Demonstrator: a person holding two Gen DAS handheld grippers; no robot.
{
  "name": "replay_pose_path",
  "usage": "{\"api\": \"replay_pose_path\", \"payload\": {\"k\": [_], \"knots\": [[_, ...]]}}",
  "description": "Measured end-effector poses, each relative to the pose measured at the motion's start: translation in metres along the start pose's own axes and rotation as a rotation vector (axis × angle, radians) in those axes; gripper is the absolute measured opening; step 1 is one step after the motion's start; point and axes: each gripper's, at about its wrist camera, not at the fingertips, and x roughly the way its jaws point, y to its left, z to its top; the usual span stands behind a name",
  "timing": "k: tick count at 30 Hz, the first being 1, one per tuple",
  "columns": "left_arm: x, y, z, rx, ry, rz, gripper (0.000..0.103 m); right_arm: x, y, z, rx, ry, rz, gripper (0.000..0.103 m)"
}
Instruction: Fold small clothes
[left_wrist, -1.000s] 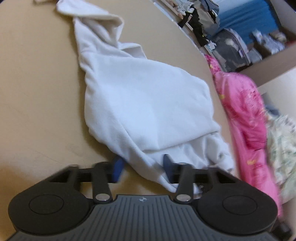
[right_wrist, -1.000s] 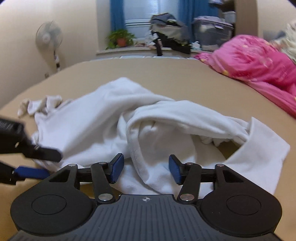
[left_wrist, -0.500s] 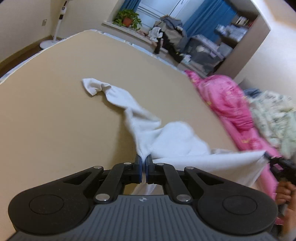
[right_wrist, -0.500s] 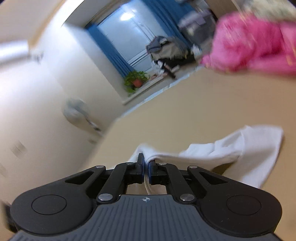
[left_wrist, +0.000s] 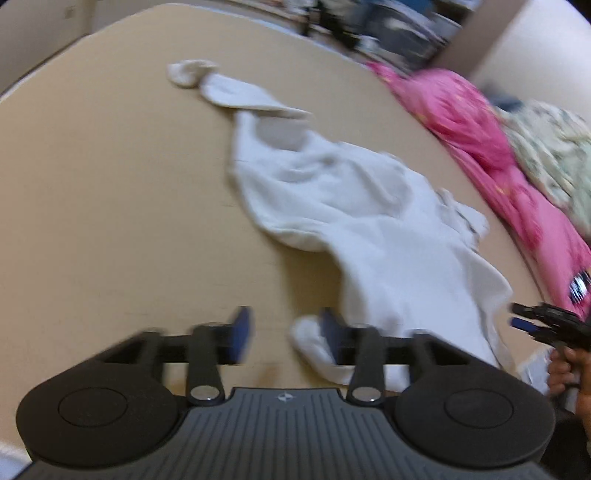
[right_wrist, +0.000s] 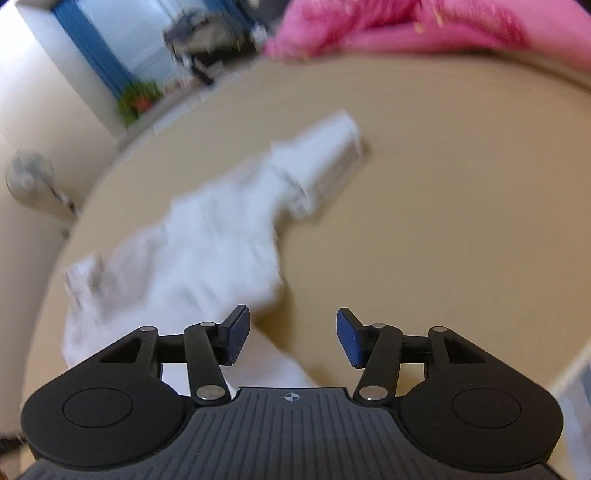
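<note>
A small white garment (left_wrist: 373, 221) lies crumpled and stretched out on the tan table (left_wrist: 110, 184). One sleeve end reaches the far left; a near corner lies by my left gripper's right finger. My left gripper (left_wrist: 284, 338) is open and holds nothing. My right gripper also shows at the right edge of the left wrist view (left_wrist: 532, 325). In the right wrist view the same garment (right_wrist: 221, 236) lies blurred ahead and to the left, and my right gripper (right_wrist: 291, 338) is open and empty above its near edge.
Pink bedding (left_wrist: 480, 136) and a pale patterned cloth (left_wrist: 554, 155) lie along the table's right side. A window with blue curtains (right_wrist: 92, 48), a potted plant (right_wrist: 136, 103) and a standing fan (right_wrist: 29, 177) are beyond the far edge.
Half a second ago both grippers were shut on the garment and held it lifted. Now both are open and the garment lies on the table.
</note>
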Motion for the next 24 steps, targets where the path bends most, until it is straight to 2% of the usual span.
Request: {"api": "replay_pose_path", "payload": {"k": [2,5,8,12,13,15,17,18,19,20,22,24], "knots": [[0.008,-0.008,-0.008,0.020,0.014,-0.042,0.059,0.005,-0.001,-0.009,-0.047,0.044,-0.010,0.055],[0.023,-0.023,-0.016,0.085,0.020,-0.077,0.059,0.009,0.011,-0.024,-0.219,0.069,-0.035,0.057],[0.036,-0.027,-0.025,0.163,0.034,-0.057,0.059,0.008,0.025,-0.036,-0.350,0.098,-0.038,0.059],[0.046,-0.037,-0.034,0.252,0.016,-0.022,0.056,-0.001,0.043,-0.051,-0.499,0.051,-0.027,0.067],[0.046,-0.038,-0.036,0.269,0.009,-0.021,0.052,0.000,0.047,-0.052,-0.533,0.047,-0.037,0.068],[0.049,-0.042,-0.038,0.321,-0.014,0.014,0.018,0.009,0.054,-0.059,-0.609,0.066,-0.057,0.068],[0.050,-0.044,-0.041,0.356,-0.020,0.040,0.006,0.019,0.058,-0.067,-0.684,0.098,-0.103,0.060],[0.048,-0.044,-0.041,0.363,-0.028,0.041,0.005,0.023,0.059,-0.071,-0.717,0.113,-0.122,0.039],[0.043,-0.044,-0.041,0.370,-0.045,0.035,0.005,0.023,0.060,-0.072,-0.728,0.115,-0.111,0.013],[0.034,-0.043,-0.040,0.374,-0.069,0.020,0.004,0.021,0.060,-0.070,-0.718,0.110,-0.094,0.006],[0.008,-0.037,-0.036,0.341,-0.125,-0.031,0.004,0.008,0.057,-0.063,-0.662,0.072,-0.068,0.006],[-0.028,-0.024,-0.032,0.285,-0.184,-0.098,0.003,-0.016,0.049,-0.049,-0.537,0.032,0.014,0.006]]}}
